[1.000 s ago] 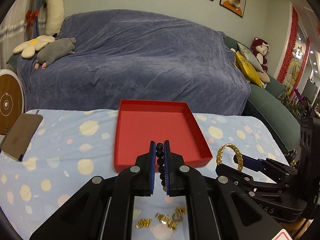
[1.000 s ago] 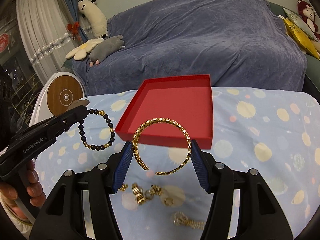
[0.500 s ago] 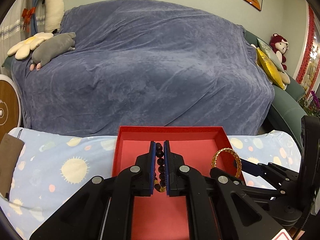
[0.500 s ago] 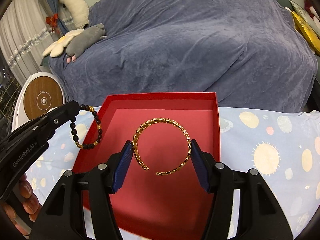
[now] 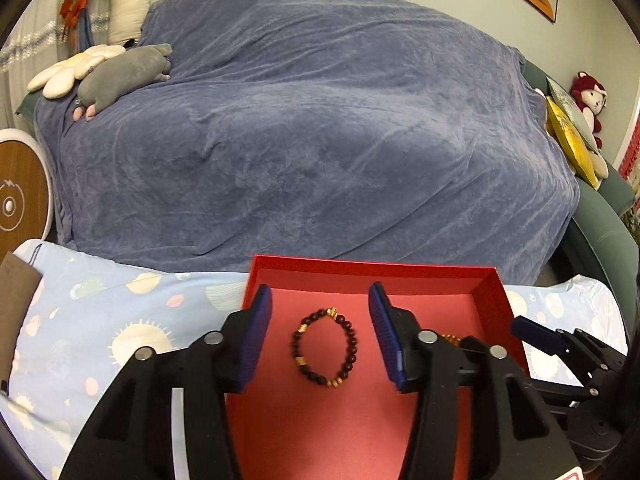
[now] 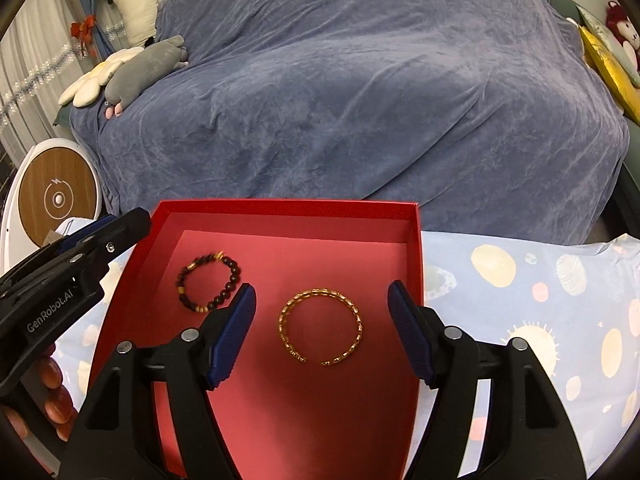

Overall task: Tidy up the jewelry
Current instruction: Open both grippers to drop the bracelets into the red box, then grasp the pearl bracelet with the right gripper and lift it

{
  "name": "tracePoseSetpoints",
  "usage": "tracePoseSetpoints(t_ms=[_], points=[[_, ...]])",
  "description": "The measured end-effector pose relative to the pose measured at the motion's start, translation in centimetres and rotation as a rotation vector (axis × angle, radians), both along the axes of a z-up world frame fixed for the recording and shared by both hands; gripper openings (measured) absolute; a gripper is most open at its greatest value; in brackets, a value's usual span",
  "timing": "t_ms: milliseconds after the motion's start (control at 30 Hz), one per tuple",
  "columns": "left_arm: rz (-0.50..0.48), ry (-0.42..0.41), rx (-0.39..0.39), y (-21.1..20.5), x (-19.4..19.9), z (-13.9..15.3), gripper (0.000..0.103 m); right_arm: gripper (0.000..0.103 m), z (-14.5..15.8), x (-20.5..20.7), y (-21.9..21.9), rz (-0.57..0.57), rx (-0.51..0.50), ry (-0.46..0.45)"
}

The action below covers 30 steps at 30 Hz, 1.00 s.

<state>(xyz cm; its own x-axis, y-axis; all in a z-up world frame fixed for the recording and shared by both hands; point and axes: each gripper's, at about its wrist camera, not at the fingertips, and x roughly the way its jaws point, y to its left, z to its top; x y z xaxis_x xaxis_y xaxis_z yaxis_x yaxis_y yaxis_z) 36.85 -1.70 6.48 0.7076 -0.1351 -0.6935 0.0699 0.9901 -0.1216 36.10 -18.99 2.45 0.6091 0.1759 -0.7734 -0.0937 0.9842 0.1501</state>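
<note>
A red tray sits on the spotted blue cloth. A dark bead bracelet with gold beads lies flat on the tray floor. My left gripper is open and empty, its fingers either side of the bead bracelet above it. A gold open bangle lies flat in the tray to the right of the beads; only a bit of it shows in the left wrist view. My right gripper is open and empty, straddling the bangle.
A sofa under a blue-grey blanket stands just behind the table. Plush toys lie at its left end, cushions at its right. A round wood-faced device stands at far left. The spotted tablecloth extends right.
Both grippers have opened and let go. The bead bracelet and the gold bangle, held above the tray half a second ago, now lie on the tray floor.
</note>
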Motion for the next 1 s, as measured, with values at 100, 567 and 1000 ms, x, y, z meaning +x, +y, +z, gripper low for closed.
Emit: tracePoseSetpoints(t_ms=[100,567,1000], points=[[0.000,-0.014,-0.008,0.7,-1.6,0.9,0.053,0.067,0.9,-1.5,-0.4,0.007,0.024,-0.014],[-0.018,-0.035,0.089,2.5,-17.8,2.5,0.072,0.072,4.7,-19.3,-1.1,0.064,0.055,-0.073],[-0.040,0.042,0.084,3.6,-29.9,-2.1,0.073,0.072,-1.3,-31.7,-1.9,0.088,-0.008,-0.004]])
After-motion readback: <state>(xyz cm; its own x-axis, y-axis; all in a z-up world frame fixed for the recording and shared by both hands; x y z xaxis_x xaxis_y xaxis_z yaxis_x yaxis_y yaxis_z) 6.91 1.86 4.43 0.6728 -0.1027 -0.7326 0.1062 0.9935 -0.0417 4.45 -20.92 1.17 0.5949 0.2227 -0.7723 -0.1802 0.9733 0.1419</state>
